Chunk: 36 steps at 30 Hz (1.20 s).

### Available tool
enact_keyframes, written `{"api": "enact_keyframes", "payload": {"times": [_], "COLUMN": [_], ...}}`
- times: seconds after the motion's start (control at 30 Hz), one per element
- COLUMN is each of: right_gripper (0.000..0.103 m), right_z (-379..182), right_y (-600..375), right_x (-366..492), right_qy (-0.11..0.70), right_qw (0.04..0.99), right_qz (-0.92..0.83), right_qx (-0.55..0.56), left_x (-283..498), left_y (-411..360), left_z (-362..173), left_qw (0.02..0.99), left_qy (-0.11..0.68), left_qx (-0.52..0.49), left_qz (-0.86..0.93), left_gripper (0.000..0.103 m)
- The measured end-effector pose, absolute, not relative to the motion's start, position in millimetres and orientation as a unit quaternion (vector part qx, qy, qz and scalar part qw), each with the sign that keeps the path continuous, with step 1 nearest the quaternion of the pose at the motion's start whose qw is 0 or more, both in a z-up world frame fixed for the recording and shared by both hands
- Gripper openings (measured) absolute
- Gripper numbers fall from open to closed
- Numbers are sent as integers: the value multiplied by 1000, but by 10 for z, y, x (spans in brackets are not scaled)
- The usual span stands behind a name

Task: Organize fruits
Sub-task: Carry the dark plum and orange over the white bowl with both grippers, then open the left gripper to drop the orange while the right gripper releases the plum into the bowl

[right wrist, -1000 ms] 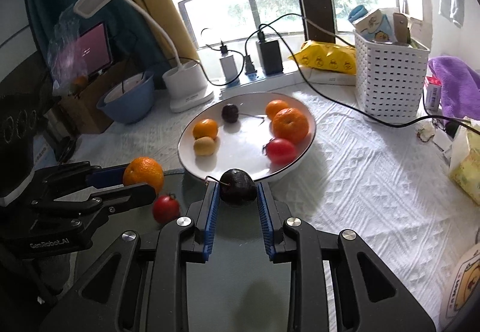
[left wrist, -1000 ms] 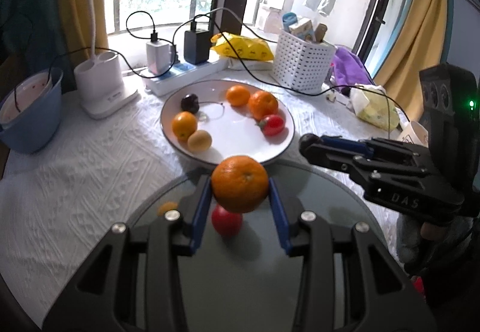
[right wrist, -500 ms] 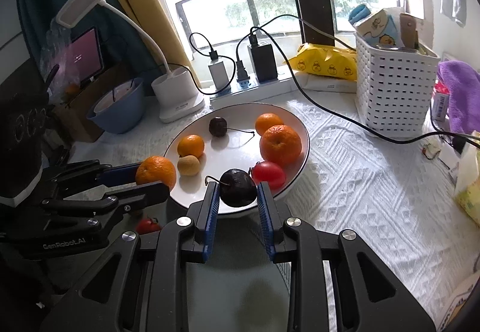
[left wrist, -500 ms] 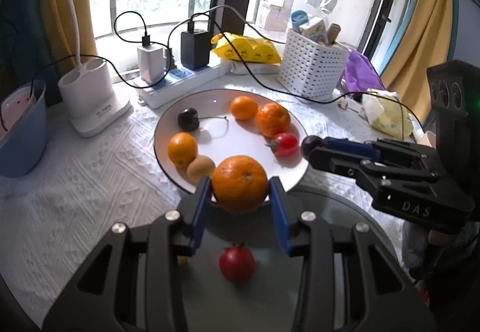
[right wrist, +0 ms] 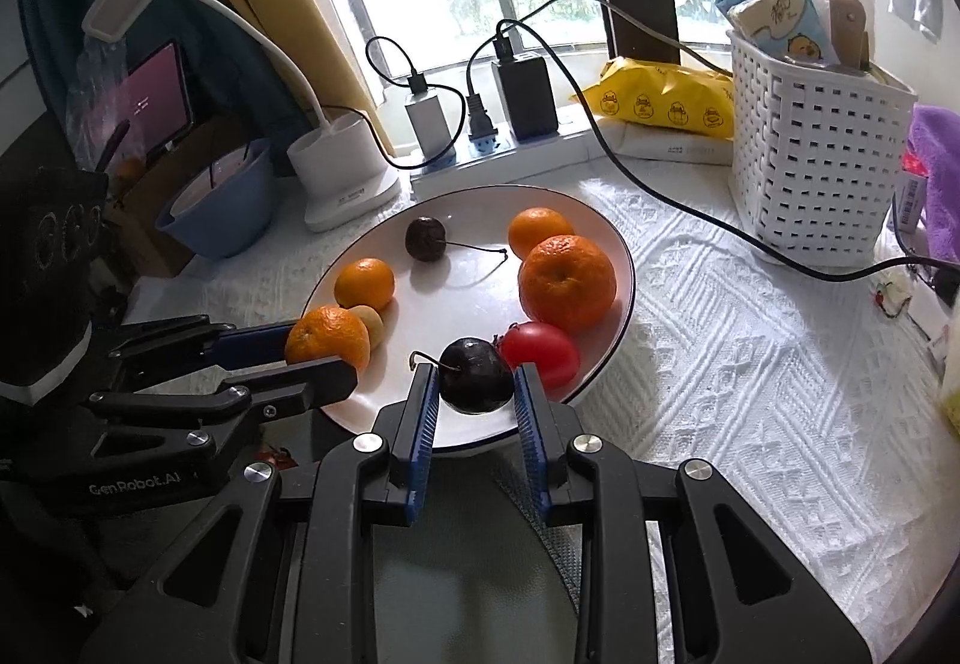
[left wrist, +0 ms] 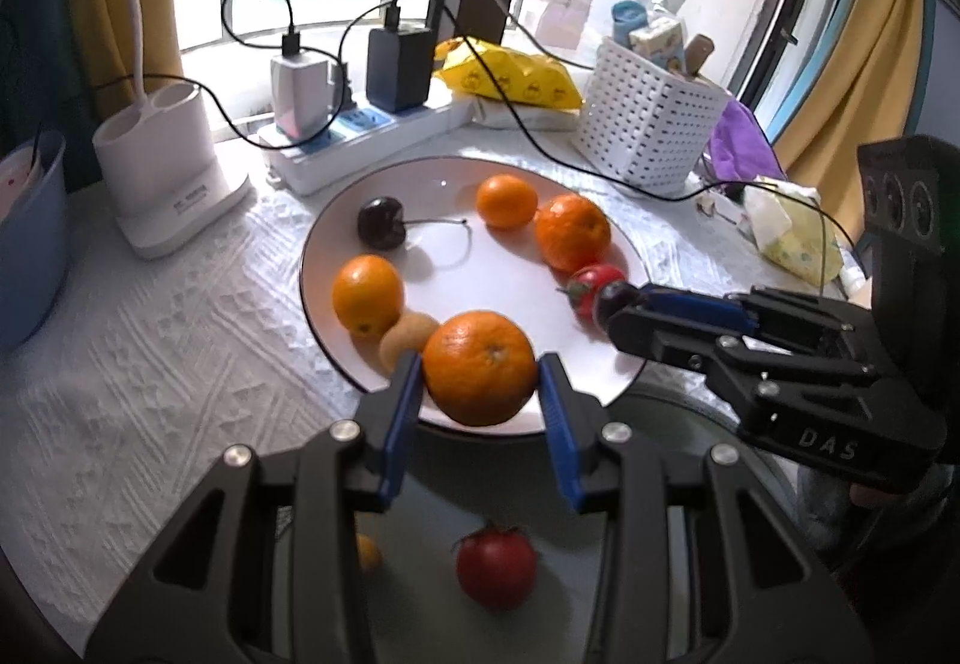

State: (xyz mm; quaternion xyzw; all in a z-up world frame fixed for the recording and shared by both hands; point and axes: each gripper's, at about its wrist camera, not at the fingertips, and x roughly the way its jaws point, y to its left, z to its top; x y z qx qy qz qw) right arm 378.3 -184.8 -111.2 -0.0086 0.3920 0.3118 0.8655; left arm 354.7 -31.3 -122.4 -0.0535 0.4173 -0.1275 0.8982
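Note:
My left gripper (left wrist: 479,400) is shut on an orange (left wrist: 479,367) and holds it over the near rim of the white plate (left wrist: 444,184). My right gripper (right wrist: 474,400) is shut on a dark cherry (right wrist: 476,375) over the plate's near edge (right wrist: 624,268), beside a red tomato (right wrist: 543,352). The plate holds several oranges, a second cherry (left wrist: 380,223), a small tan fruit (left wrist: 403,337) and the tomato (left wrist: 591,283). A red tomato (left wrist: 495,565) and a small orange fruit (left wrist: 367,553) lie on the dark glass below the left gripper.
A white power strip with chargers and cables (left wrist: 360,130) lies behind the plate. A white lamp base (left wrist: 162,172), a blue bowl (right wrist: 222,202), a white basket (right wrist: 816,160) and a yellow packet (right wrist: 660,100) stand around on the white cloth.
Both grippers have moved forward from over the glass surface to over the plate's near edge, still holding the orange and the cherry. The loose tomato stays behind on the glass.

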Motion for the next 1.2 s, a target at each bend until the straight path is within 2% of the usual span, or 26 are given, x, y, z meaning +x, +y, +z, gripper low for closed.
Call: {"api": "enact_keyframes", "payload": {"times": [0.57, 0.9, 1.2], "right_gripper": [28, 28, 28], "right_z": [-1056, -988, -1010], "right_y": [-1653, -1403, -1280], "right_x": [3852, 4088, 4304], "right_qy": [385, 374, 375], "right_qw": [869, 876, 880], "right_qz": [308, 304, 290], "right_qx": [-28, -36, -24], "left_x": [3494, 3426, 3373], "left_y": [56, 422, 457], "left_z": [-1048, -1179, -1169], "left_qw": [913, 914, 916], "left_qy": [388, 388, 380], "left_qx": [-84, -101, -109], "left_qz": [-95, -66, -71], "left_gripper": [43, 43, 43]}}
